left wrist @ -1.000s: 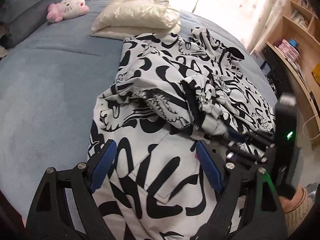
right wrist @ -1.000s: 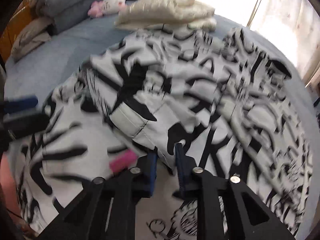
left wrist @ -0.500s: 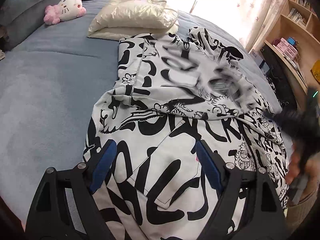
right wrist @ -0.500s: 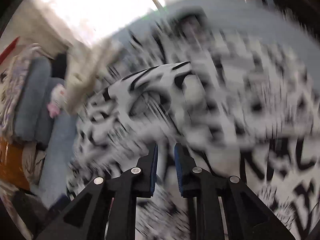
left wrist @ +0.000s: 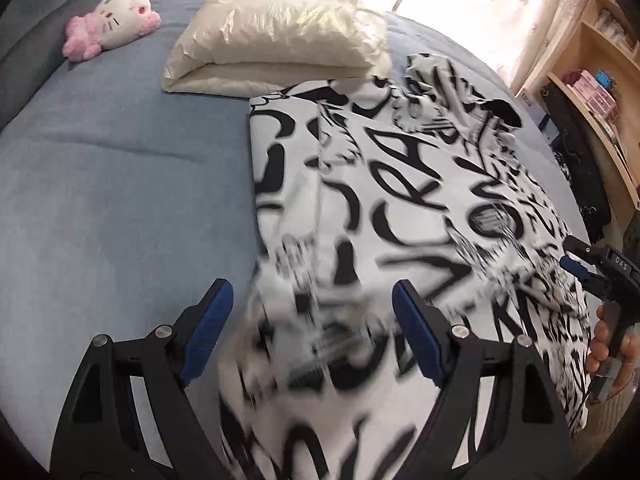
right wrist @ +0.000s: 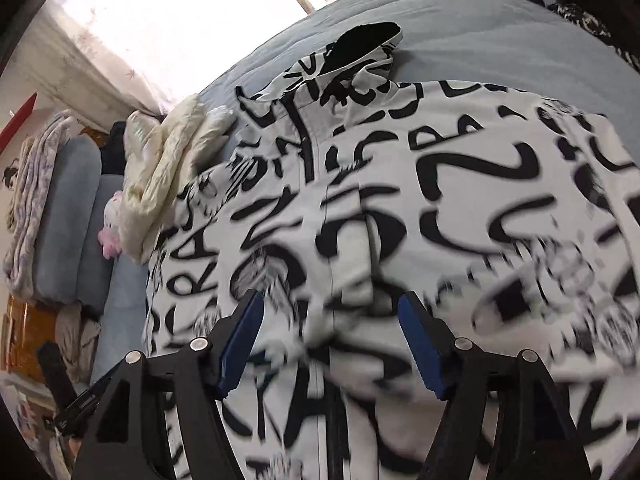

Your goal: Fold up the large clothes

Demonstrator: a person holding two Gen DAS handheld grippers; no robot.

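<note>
Our left tongs [left wrist: 308,334] hang wide and empty over the jacket [left wrist: 400,208]; our right tongs [right wrist: 330,344] are opening, nothing pinched between them. We judge the loose cloth may slump on the bed [left wrist: 120,184] and spoil the fold.

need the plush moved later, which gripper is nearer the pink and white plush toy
Left. The left gripper hovers at the jacket's edge on the plush toy's side; the right gripper is across the jacket.

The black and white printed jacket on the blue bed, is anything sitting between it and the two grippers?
Nothing visible does. The black and white printed jacket lies directly below the open left gripper and the right gripper, whose jaws are opening. The cream puffy folded jacket lies beyond its far edge.
</note>
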